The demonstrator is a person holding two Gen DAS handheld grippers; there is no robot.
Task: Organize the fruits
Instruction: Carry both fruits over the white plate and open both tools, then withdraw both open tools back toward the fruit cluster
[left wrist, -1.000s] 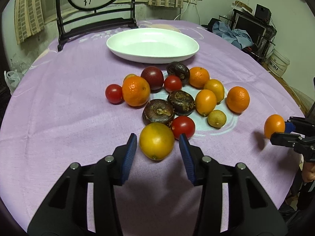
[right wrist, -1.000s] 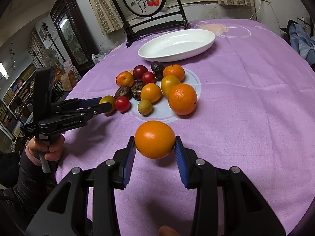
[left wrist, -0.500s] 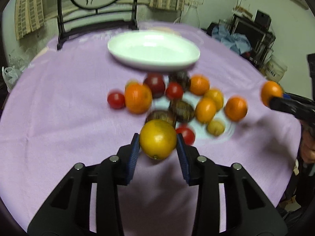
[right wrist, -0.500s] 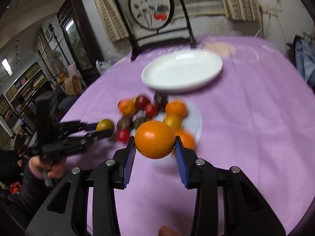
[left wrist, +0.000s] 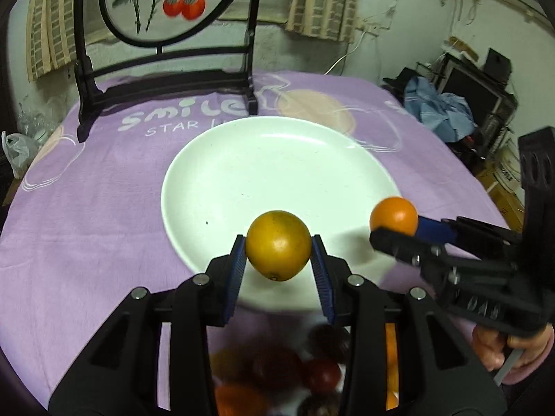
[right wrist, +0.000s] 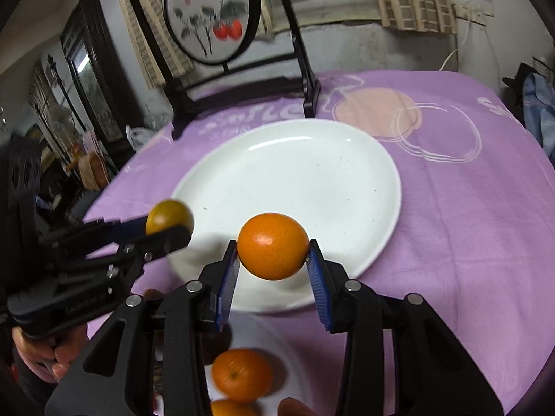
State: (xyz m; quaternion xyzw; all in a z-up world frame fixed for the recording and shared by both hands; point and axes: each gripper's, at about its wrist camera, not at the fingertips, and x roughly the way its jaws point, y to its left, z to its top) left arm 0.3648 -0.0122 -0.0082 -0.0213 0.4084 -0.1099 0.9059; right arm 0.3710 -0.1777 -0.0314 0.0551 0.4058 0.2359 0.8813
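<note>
My left gripper (left wrist: 278, 246) is shut on a yellow-orange citrus fruit (left wrist: 278, 244) and holds it above the near rim of the empty white plate (left wrist: 242, 173). My right gripper (right wrist: 273, 256) is shut on an orange (right wrist: 273, 254) and holds it above the plate's (right wrist: 312, 180) near edge. Each gripper shows in the other's view: the right one with its orange (left wrist: 393, 215), the left one with its yellow fruit (right wrist: 169, 216). The remaining fruits (left wrist: 295, 371) lie blurred on the purple cloth below the fingers; an orange (right wrist: 241, 374) shows among them.
A purple tablecloth (left wrist: 86, 208) covers the round table. A black-framed round painted screen (left wrist: 163, 17) stands behind the plate at the table's far edge. A cabinet and clutter (left wrist: 461, 97) stand off to the right, beyond the table.
Both grippers have lifted their fruits off the table and moved forward over the pile to the plate. The left gripper closed on the yellow fruit within the last second.
</note>
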